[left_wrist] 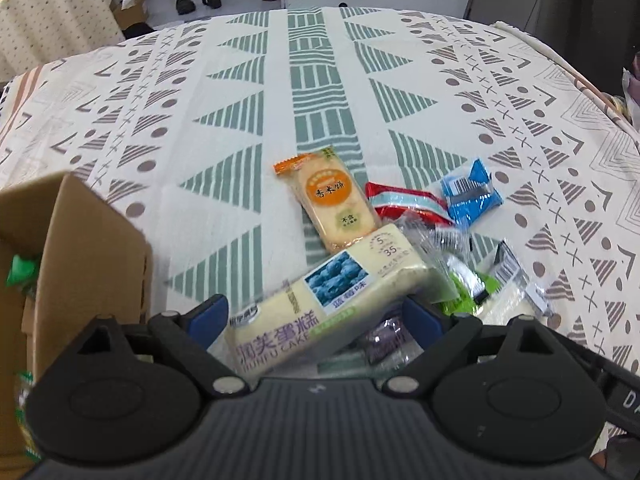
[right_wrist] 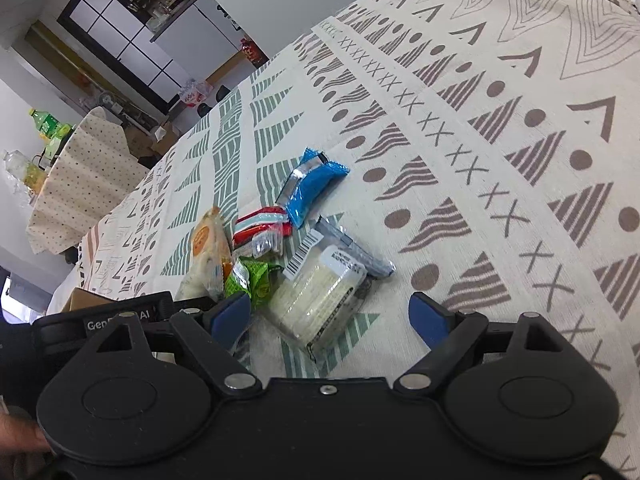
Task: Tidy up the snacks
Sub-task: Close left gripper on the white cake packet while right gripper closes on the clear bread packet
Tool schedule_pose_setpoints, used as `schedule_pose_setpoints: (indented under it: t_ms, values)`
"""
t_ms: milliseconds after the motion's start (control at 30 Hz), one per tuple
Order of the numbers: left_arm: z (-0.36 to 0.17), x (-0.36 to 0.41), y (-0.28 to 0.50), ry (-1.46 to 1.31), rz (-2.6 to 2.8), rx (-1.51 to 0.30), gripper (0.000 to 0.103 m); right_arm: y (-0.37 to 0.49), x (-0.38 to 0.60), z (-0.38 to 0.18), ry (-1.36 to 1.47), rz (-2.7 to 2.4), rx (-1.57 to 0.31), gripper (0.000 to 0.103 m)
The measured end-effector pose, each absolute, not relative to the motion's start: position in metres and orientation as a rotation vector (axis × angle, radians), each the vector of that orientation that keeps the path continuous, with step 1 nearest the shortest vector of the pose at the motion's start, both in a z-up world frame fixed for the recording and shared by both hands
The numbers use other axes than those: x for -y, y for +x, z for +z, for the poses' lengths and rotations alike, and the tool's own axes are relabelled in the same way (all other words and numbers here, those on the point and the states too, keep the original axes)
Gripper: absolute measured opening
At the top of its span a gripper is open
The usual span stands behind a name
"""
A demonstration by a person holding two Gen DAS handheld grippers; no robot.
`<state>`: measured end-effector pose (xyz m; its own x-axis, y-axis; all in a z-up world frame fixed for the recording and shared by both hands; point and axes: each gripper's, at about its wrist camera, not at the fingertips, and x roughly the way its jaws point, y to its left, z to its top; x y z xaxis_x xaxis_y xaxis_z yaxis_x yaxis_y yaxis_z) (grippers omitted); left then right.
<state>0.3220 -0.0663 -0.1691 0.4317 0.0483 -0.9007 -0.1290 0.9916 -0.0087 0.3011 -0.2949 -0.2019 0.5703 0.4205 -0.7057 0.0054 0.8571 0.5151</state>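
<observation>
A pile of snack packs lies on the patterned tablecloth (left_wrist: 240,80). My left gripper (left_wrist: 316,318) is open, low over the pile, and a long blueberry cake pack (left_wrist: 320,300) lies slantwise between its blue pads (left_wrist: 212,316). Beyond it lie an orange rice cracker pack (left_wrist: 336,200), a red pack (left_wrist: 404,204), a blue pack (left_wrist: 470,196) and a green pack (left_wrist: 464,288). My right gripper (right_wrist: 330,318) is open too, with a clear-wrapped pale cake (right_wrist: 320,300) between its fingers, untouched. The blue pack (right_wrist: 316,184), red pack (right_wrist: 260,228) and green pack (right_wrist: 252,280) lie just ahead.
An open cardboard box (left_wrist: 80,240) stands at the left with a green packet (left_wrist: 22,272) inside; its corner (right_wrist: 84,296) shows in the right wrist view. A dotted-cloth table (right_wrist: 80,184) and shoes (left_wrist: 186,2) on the floor lie beyond the table's far edge.
</observation>
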Motion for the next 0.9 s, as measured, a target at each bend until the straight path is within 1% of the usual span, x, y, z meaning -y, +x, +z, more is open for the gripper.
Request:
schedule_pose_setpoints:
  t_ms: [400, 500, 600, 700, 733, 800, 833, 867, 900]
  values:
    - [-0.189, 0.05, 0.336, -0.172, 0.061, -1.115, 0.093, 0.313, 0.281, -0.206, 0.451, 0.273, -0.923, 0.086]
    - [-0.188, 0.049, 0.336, -0.181, 0.05, -1.116, 0.089, 0.319, 0.276, -0.207, 0.432, 0.265, -0.916, 0.085]
    - [-0.186, 0.051, 0.334, -0.178, 0.029, -1.113, 0.082, 0.323, 0.272, -0.208, 0.404, 0.257, -0.908, 0.081]
    - [-0.183, 0.051, 0.332, -0.192, 0.016, -1.113, 0.072, 0.323, 0.272, -0.208, 0.396, 0.248, -0.904, 0.075]
    - [-0.182, 0.051, 0.332, -0.199, 0.011, -1.114, 0.068, 0.322, 0.272, -0.208, 0.389, 0.244, -0.904, 0.072]
    - [-0.182, 0.05, 0.33, -0.213, 0.003, -1.118, 0.063, 0.32, 0.272, -0.208, 0.364, 0.23, -0.902, 0.063]
    - [-0.182, 0.05, 0.329, -0.22, 0.001, -1.118, 0.059, 0.319, 0.272, -0.208, 0.352, 0.215, -0.904, 0.053]
    - [-0.182, 0.049, 0.327, -0.229, -0.001, -1.118, 0.057, 0.318, 0.275, -0.208, 0.358, 0.216, -0.907, 0.049]
    - [-0.181, 0.049, 0.325, -0.234, -0.004, -1.117, 0.053, 0.316, 0.277, -0.208, 0.378, 0.222, -0.914, 0.042]
